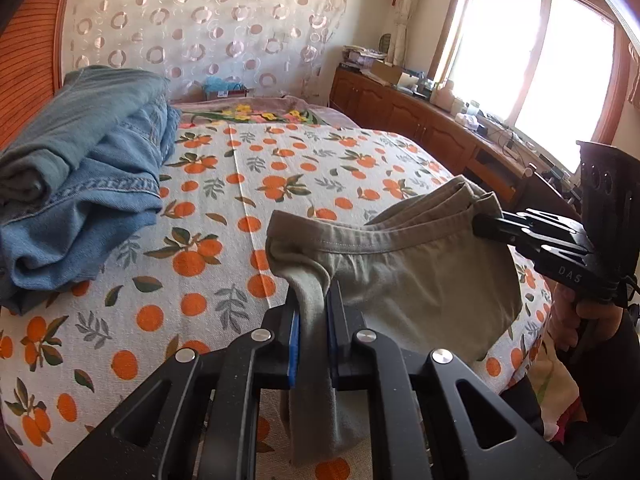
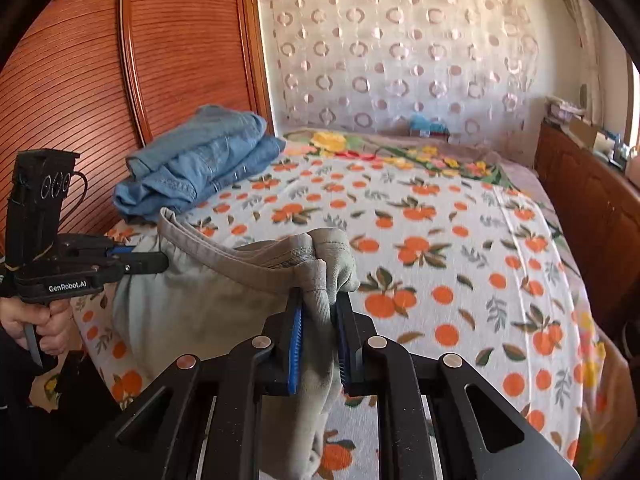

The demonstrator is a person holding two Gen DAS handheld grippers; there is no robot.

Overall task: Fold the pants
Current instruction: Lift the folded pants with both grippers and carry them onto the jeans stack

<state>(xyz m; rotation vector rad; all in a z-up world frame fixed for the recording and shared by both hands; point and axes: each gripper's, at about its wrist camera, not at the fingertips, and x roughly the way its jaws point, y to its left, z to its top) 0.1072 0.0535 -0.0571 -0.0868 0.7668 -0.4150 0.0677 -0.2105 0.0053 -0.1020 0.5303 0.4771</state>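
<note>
Pants (image 1: 400,276), grey-green and soft, hang between my two grippers just above the bed (image 1: 224,200), waistband uppermost. My left gripper (image 1: 312,312) is clamped on one bunched end of the waistband, the cloth pinched between its blue pads and trailing down below. My right gripper (image 2: 320,320) is clamped the same way on the other end, with a thick wad of fabric gathered in its jaws. The band sags in a shallow curve between them, so the garment is not yet taut.

To do this step well, I judge I should draw both hands apart evenly until the waistband runs straight, keep them level with each other, and lift enough for the legs to fall free and untwisted before laying anything down. The grip on both sides looks bulky, so a slow, steady pull seems safer than a jerk. A folded stack of jeans (image 1: 88,168) sits near the headboard, well apart from where I work.
</note>
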